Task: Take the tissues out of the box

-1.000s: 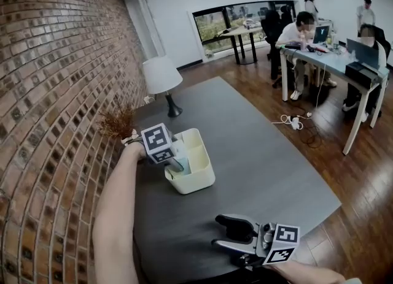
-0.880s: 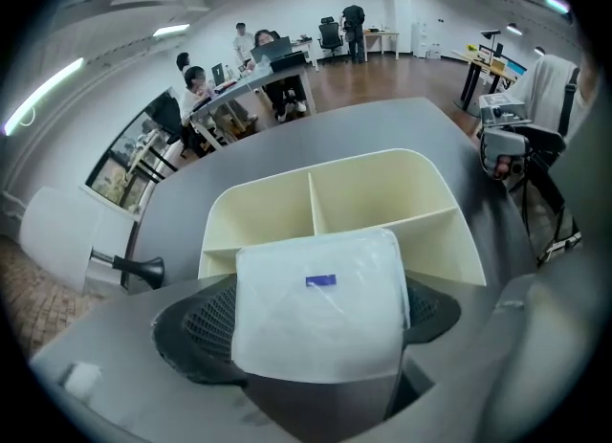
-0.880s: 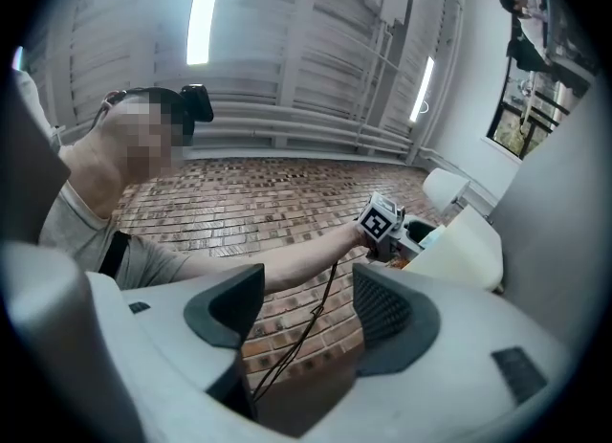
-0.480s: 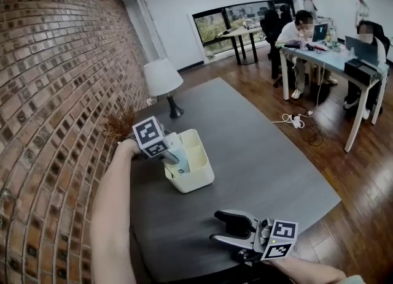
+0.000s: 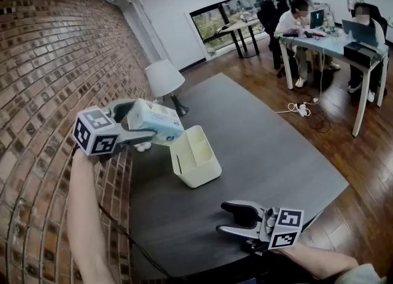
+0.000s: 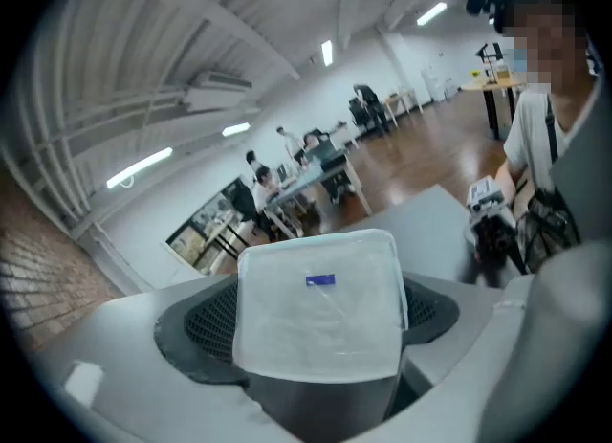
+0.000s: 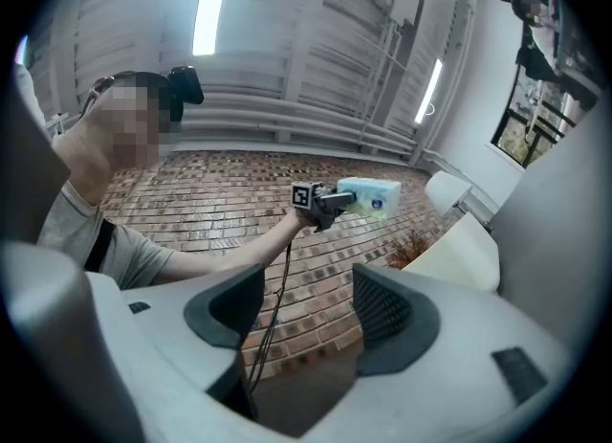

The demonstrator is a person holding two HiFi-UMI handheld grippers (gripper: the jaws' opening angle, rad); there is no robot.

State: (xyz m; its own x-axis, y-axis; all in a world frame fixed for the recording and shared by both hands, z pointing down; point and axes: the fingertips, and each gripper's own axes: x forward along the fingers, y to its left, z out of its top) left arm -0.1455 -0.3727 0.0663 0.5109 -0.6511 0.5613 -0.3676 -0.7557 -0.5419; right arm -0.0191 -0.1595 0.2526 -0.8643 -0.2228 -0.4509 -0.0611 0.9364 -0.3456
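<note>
Head view: left gripper [image 5: 139, 123] clamps a pale blue soft tissue pack [image 5: 157, 122] between its jaws, above the cream plastic box [image 5: 196, 161]; right gripper [image 5: 236, 219] gapes empty.

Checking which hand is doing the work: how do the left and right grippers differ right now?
The left gripper is clamped on a pack of tissues; the right gripper has its jaws apart with nothing between them. The left gripper is raised beside the brick wall, higher than the white box; the right gripper is low over the table, at its near edge. Both carry a marker cube.
</note>
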